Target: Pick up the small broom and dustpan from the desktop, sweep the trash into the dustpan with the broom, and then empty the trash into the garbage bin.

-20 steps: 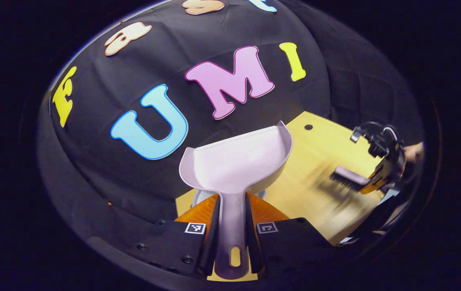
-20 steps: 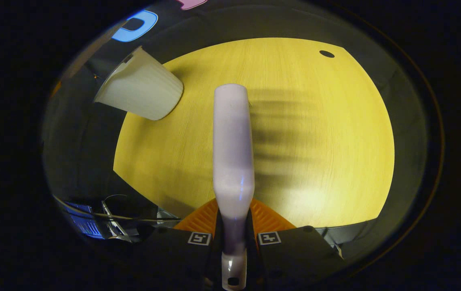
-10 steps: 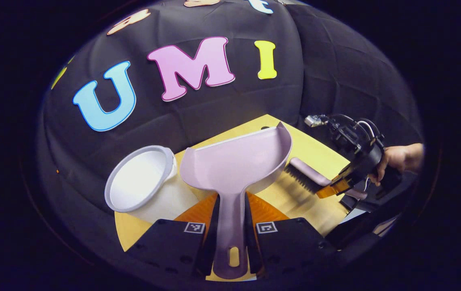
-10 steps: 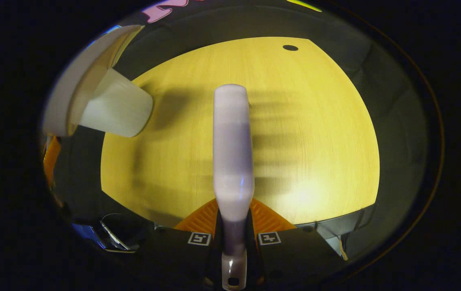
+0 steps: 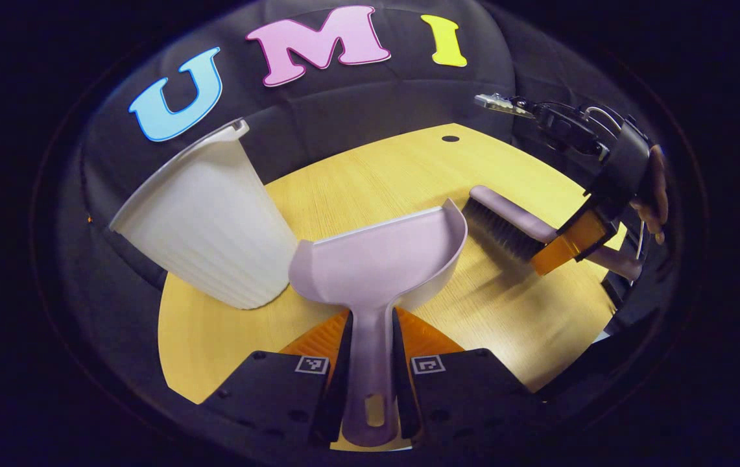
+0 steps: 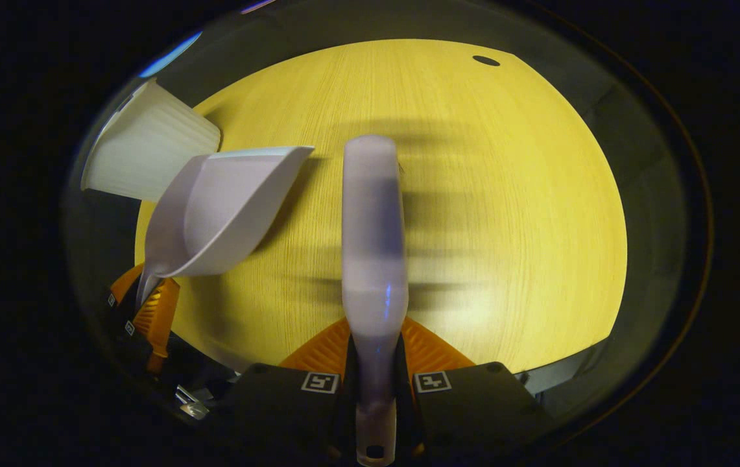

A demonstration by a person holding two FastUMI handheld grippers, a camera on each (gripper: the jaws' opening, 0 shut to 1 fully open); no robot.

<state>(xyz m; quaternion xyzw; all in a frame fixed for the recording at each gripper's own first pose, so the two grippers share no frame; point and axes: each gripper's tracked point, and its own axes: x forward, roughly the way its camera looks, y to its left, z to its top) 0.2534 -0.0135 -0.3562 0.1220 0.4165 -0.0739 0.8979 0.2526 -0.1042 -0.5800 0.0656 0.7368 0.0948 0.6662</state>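
Observation:
My left gripper (image 5: pixel 370 337) is shut on the handle of a pale lilac dustpan (image 5: pixel 379 263), whose scoop is held above the wooden desktop (image 5: pixel 370 175). The white ribbed garbage bin (image 5: pixel 204 224) stands just left of the scoop. To the right, the right gripper (image 5: pixel 554 250), held by a hand (image 5: pixel 655 194), carries the lilac broom (image 5: pixel 506 220) with dark bristles pointing down. In the right gripper view my right gripper (image 6: pixel 375 353) is shut on the broom's handle (image 6: pixel 373 240). There the dustpan (image 6: pixel 214 207) and the left gripper (image 6: pixel 149 311) sit at the left, the bin (image 6: pixel 146 155) behind them.
The yellow wooden desktop (image 6: pixel 506 194) has a small dark hole (image 6: pixel 486 60) near its far edge. Black cloth walls the booth behind the desk. The desk's near edge runs along the bottom of both views.
The left gripper view has tipped down toward the desktop, so the bin now stands beside the dustpan. In the right gripper view the dustpan has come into sight at the left.

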